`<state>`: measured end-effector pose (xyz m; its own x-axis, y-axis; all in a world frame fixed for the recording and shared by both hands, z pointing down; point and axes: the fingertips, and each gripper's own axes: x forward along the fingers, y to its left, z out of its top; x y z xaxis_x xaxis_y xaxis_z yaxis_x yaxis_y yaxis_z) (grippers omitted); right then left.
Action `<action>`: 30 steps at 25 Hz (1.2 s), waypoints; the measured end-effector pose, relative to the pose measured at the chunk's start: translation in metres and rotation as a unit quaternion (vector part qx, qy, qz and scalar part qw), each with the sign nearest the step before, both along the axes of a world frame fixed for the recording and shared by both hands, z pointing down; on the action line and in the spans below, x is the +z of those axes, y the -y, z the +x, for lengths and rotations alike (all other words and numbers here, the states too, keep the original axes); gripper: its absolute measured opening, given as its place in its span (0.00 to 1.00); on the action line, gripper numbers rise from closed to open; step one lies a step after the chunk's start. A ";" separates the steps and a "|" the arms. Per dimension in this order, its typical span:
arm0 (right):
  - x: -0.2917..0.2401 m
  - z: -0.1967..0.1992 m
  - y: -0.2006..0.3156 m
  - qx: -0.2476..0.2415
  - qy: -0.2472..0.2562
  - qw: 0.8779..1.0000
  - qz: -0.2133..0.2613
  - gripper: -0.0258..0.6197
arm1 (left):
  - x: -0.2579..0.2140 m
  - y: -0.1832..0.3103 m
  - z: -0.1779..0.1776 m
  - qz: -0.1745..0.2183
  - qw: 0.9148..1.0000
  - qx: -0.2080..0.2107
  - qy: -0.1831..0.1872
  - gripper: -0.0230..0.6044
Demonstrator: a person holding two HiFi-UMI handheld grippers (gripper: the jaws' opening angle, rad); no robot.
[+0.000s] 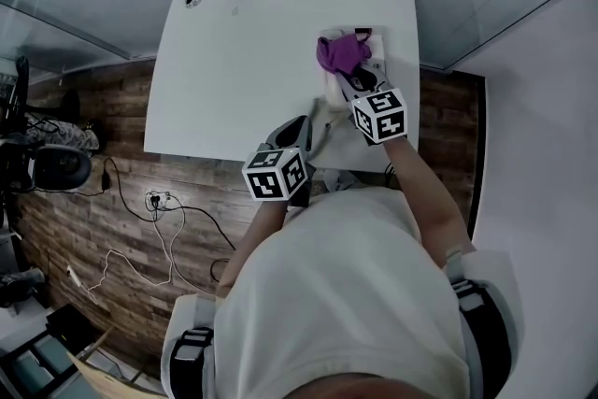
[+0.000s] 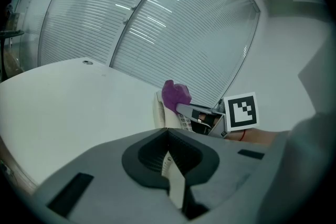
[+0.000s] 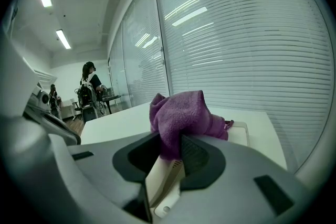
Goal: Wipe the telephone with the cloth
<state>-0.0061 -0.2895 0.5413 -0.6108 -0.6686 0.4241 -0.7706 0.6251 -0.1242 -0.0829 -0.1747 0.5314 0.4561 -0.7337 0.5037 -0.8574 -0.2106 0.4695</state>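
A cream telephone [image 1: 366, 61] stands near the far right edge of the white table [image 1: 234, 61]. A purple cloth [image 1: 340, 53] lies bunched on top of it. My right gripper [image 1: 348, 76] is shut on the cloth, which bulges out past its jaws [image 3: 184, 113] with the phone's pale body [image 3: 240, 131] just behind. The left gripper [image 1: 320, 119] sits just short of the phone, jaws shut with nothing between them. From the left gripper view I see the phone's keypad [image 2: 184, 122], the cloth [image 2: 176, 94] and the right gripper [image 2: 202, 114] pressing over it.
A small round grommet [image 1: 193, 0] sits at the table's far left corner. Glass walls with blinds [image 2: 173, 23] close the far and right sides. Cables and a socket strip [image 1: 154, 201] lie on the wooden floor to the left. People [image 3: 89, 89] stand far off.
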 end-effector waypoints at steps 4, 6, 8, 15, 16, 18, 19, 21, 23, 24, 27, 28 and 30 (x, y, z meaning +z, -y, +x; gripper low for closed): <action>0.003 0.000 -0.007 0.001 -0.003 1.000 -0.002 0.22 | 0.001 -0.005 -0.002 0.000 1.000 0.000 -0.002 0.07; 0.004 0.001 -0.012 0.002 -0.005 1.000 -0.002 0.22 | 0.001 -0.009 -0.002 0.000 1.000 0.000 -0.002 0.07; 0.004 0.002 -0.017 0.002 -0.007 1.000 -0.003 0.22 | 0.001 -0.012 -0.001 0.000 1.000 0.002 -0.003 0.07; 0.011 0.004 -0.030 0.003 -0.013 1.000 -0.012 0.22 | 0.000 -0.021 0.000 -0.002 1.000 0.003 -0.005 0.07; 0.012 0.004 -0.032 0.003 -0.014 1.000 -0.013 0.22 | 0.000 -0.022 -0.001 -0.003 1.000 0.002 -0.005 0.07; 0.014 0.005 -0.036 0.004 -0.015 1.000 -0.014 0.22 | 0.001 -0.027 -0.002 -0.004 1.000 0.001 -0.005 0.07; 0.015 0.006 -0.039 0.005 -0.015 1.000 -0.015 0.22 | 0.001 -0.030 -0.002 -0.004 1.000 0.000 -0.005 0.07; 0.017 0.007 -0.045 0.005 -0.017 1.000 -0.017 0.22 | 0.002 -0.035 -0.002 -0.006 1.000 -0.001 -0.006 0.07; 0.018 0.008 -0.050 0.005 -0.020 1.000 -0.020 0.22 | 0.001 -0.038 -0.002 -0.006 1.000 -0.002 -0.007 0.07; 0.020 0.008 -0.053 0.005 -0.022 1.000 -0.022 0.22 | 0.001 -0.039 -0.002 -0.006 1.000 -0.002 -0.007 0.07; 0.025 0.010 -0.062 0.005 -0.026 0.999 -0.028 0.22 | 0.001 -0.044 -0.001 -0.006 1.000 0.000 -0.007 0.07; 0.027 0.011 -0.065 0.005 -0.027 0.999 -0.030 0.22 | 0.001 -0.045 -0.001 -0.006 1.000 0.000 -0.007 0.07; 0.031 0.011 -0.070 0.005 -0.029 0.999 -0.034 0.22 | 0.002 -0.049 -0.002 -0.007 1.000 0.000 -0.008 0.07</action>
